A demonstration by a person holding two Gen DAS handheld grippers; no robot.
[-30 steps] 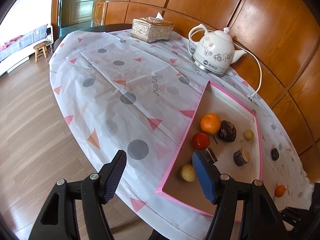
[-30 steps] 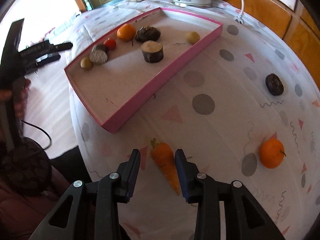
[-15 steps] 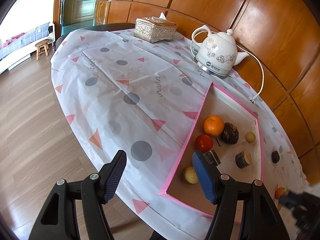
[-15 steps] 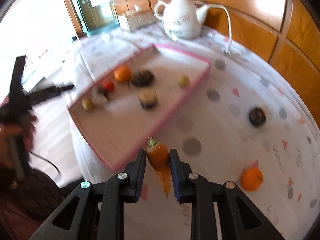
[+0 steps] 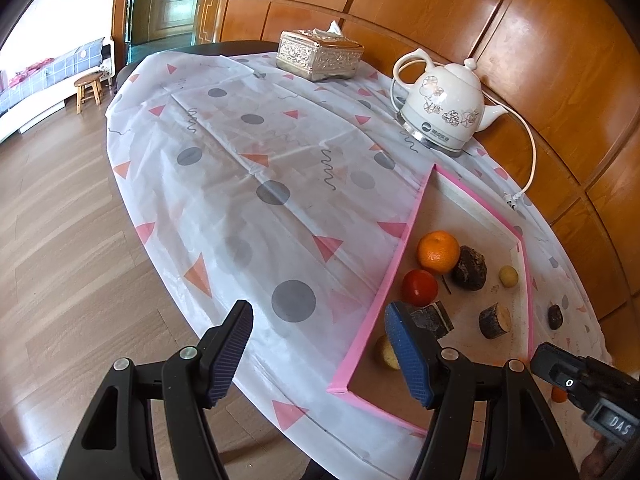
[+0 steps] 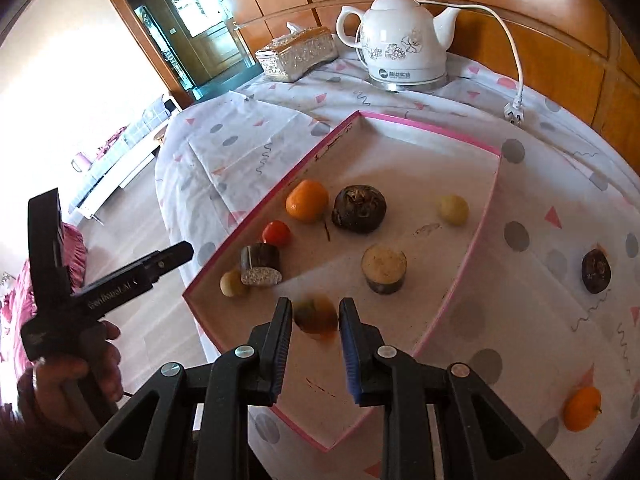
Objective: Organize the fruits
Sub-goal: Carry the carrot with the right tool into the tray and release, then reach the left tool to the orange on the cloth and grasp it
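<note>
A pink-rimmed tray (image 6: pixel 472 240) holds an orange (image 6: pixel 307 201), a tomato (image 6: pixel 276 233), a dark round fruit (image 6: pixel 359 208), a small yellow fruit (image 6: pixel 453 209) and cut stubs (image 6: pixel 384 269). My right gripper (image 6: pixel 314 320) hovers over the tray's near part. A blurred carrot (image 6: pixel 316 315) sits between its fingers, which stand slightly apart from it. A dark fruit (image 6: pixel 596 270) and an orange (image 6: pixel 582 408) lie on the cloth right of the tray. My left gripper (image 5: pixel 318 354) is open and empty at the table edge, beside the tray (image 5: pixel 376 316).
A white kettle (image 6: pixel 400 36) with its cord (image 6: pixel 514 108) and a silver tissue box (image 6: pixel 298 53) stand at the far side of the table. The patterned cloth (image 5: pixel 248 184) covers the table. Wood panelling runs behind it.
My right gripper has carried the carrot from the cloth to above the tray, and its fingers have widened around it. The left gripper has shifted only slightly.
</note>
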